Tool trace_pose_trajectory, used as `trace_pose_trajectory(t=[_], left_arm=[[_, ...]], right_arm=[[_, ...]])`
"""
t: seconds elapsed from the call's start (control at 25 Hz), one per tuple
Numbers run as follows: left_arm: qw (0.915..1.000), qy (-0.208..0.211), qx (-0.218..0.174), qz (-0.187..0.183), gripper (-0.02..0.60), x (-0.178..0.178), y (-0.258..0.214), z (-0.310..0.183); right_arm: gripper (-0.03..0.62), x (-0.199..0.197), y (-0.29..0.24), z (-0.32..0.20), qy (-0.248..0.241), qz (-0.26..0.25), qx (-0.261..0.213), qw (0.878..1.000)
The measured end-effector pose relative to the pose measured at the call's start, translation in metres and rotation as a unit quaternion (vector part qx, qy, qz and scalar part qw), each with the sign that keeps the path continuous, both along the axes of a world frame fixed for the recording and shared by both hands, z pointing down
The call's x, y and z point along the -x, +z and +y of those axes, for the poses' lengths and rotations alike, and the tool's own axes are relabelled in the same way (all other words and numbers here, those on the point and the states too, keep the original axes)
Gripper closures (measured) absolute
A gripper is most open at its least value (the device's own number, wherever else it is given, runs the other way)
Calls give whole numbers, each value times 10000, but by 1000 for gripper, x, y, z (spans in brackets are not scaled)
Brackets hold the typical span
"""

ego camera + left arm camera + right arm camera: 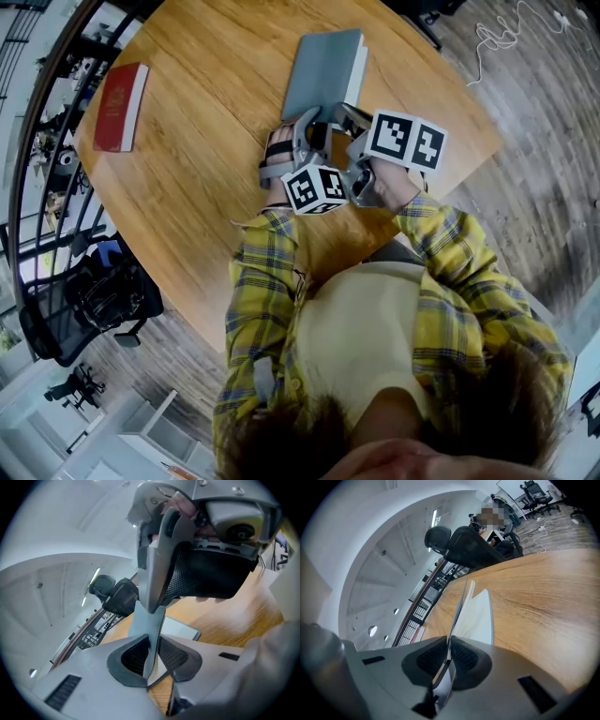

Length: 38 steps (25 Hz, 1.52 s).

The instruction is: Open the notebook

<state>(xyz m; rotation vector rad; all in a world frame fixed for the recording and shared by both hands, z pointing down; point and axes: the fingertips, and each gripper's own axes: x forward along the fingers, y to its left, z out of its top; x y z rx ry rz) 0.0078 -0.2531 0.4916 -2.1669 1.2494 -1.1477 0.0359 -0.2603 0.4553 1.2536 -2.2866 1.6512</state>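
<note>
Wood bench (206,159): grey notebook (323,66) nr far edge, red book (120,106) at left edge. L tongs (152,656), R tongs (447,656) pinch its cover; plank floor (534,187).

Wooden table (197,187) with a rounded edge. Carries a grey notebook (323,70) just ahead of the left gripper (312,120) — and a red book (120,106) well off to that gripper's left, near the rim.

I see a round wooden counter (187,197) on a grey-brown plank floor (534,112). A black mesh office chair (89,305) stands just beside its edge. Overhead, a strip light (434,516) is set in the white ceiling (393,550).
</note>
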Motion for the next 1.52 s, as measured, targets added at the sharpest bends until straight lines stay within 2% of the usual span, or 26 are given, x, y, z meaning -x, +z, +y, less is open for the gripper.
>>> trace_pose_trajectory(t=[0.2, 0.48, 0.76, 0.96, 1.08, 1.16, 1.4, 1.52], left_arm=[[9997, -53, 89, 200, 535, 0, -5, 4], [9969, -290, 332, 650, 539, 4, -9, 8], [9880, -657, 512, 1301, 540, 3, -24, 12], [9784, -943, 673, 1713, 540, 5, -33, 19], [9680, -1194, 789, 2060, 540, 9, -39, 23], [9579, -1340, 893, 2376, 540, 12, -41, 26], [9183, -1785, 1001, 3390, 540, 26, -56, 30], [8951, -2009, 1009, 3850, 540, 35, -56, 32]], right_arm=[[507, 1, -9, 5, -215, -108, -69, 9997], [477, -13, -36, 14, -202, -53, -659, 9976], [477, -34, -32, 19, -24, 694, -1311, 9889], [477, -35, -14, 27, -22, 826, -1177, 9896], [477, -35, -10, 30, -4, 859, -1164, 9895], [477, -35, -3, 32, -24, 871, -1133, 9897], [487, -34, 4, 35, -86, 1119, -1144, 9871], [492, -31, 8, 36, -146, 1223, -1128, 9859]])
